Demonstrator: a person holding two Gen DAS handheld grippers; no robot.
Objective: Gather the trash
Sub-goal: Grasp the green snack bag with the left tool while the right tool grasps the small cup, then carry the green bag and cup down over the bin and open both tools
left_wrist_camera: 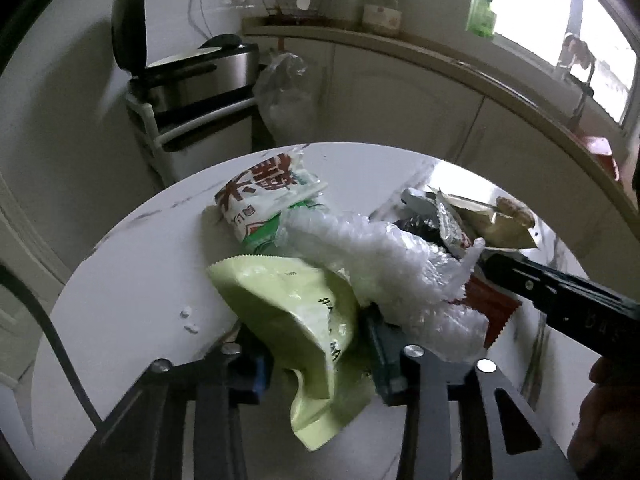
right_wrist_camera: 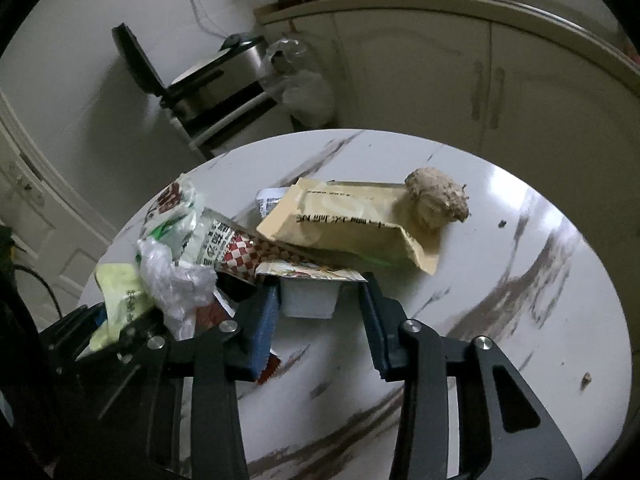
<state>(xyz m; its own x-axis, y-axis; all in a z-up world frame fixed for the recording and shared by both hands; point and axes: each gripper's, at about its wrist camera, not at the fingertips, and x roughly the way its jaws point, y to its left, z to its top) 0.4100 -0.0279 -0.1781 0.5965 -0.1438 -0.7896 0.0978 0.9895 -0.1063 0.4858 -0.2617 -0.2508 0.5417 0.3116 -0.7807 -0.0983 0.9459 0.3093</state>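
A heap of trash lies on a round white marble table (left_wrist_camera: 132, 280). My left gripper (left_wrist_camera: 320, 344) has its jaws wide apart around a pale green packet (left_wrist_camera: 296, 312), with crumpled bubble wrap (left_wrist_camera: 384, 264) against its right finger. My right gripper (right_wrist_camera: 320, 300) has its jaws apart around a small white plastic cup (right_wrist_camera: 308, 300) with a peeled lid; whether the pads touch it I cannot tell. Beyond it lie a tan envelope-like bag (right_wrist_camera: 352, 216), a brown lump (right_wrist_camera: 436, 200) and a red-checked wrapper (right_wrist_camera: 240, 252). A white and green rice bag (left_wrist_camera: 264, 200) lies further back.
A steel pedal bin (left_wrist_camera: 196, 76) with its lid up stands behind the table, a tied plastic bag (left_wrist_camera: 284, 92) beside it. White cabinets and a counter (left_wrist_camera: 400, 44) run along the back. The right gripper's black body (left_wrist_camera: 560, 296) crosses the left view. Crumbs (right_wrist_camera: 586, 378) dot the table.
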